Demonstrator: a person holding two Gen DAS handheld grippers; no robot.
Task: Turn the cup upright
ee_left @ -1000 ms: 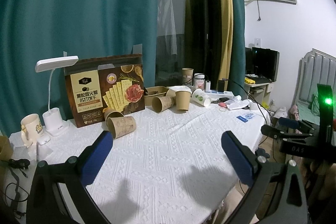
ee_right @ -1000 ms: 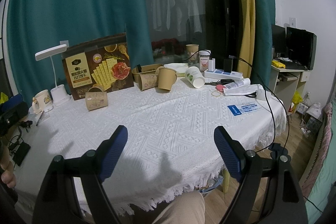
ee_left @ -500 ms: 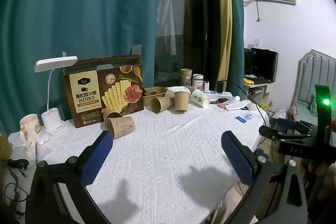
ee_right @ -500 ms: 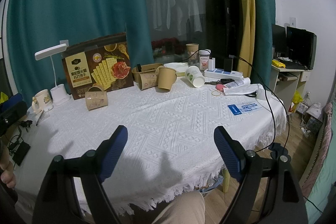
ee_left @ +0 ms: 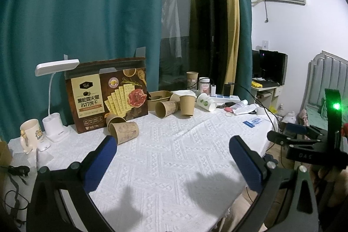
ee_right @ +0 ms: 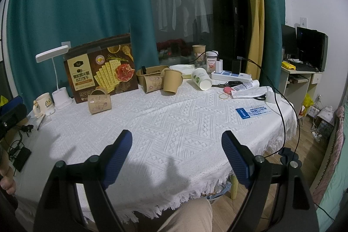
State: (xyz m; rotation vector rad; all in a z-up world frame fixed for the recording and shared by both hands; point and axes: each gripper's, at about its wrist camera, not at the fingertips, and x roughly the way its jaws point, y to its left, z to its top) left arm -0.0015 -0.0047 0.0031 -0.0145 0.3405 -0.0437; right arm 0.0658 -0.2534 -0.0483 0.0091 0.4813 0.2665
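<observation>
Both grippers hover over the near edge of the surface (ee_right: 174,114), a round table under a white textured cloth. The left gripper (ee_left: 171,158) and the right gripper (ee_right: 177,153) each have their blue-padded jaws spread wide, with nothing between them.

The likely task object, a brown printed paper cup (ee_left: 125,132) lying on its side, rests near the far left of the surface, just in front of a dark brown cracker box (ee_left: 106,95) and touching a second toppled cup behind it. In the right wrist view the same cup (ee_right: 100,102) shows its side wall, mouth pointing left.

Further back, another printed paper cup (ee_right: 153,83) lies on its side beside an upright plain brown paper cup (ee_right: 172,80), and a white cup with green print (ee_right: 201,79) is tipped over to the right. Which toppled cup is meant cannot be told.

Progress is judged as nil: no cup is gripped, and both grippers are well apart from all of them. Approach, grasp, rotation and release all remain.
</observation>
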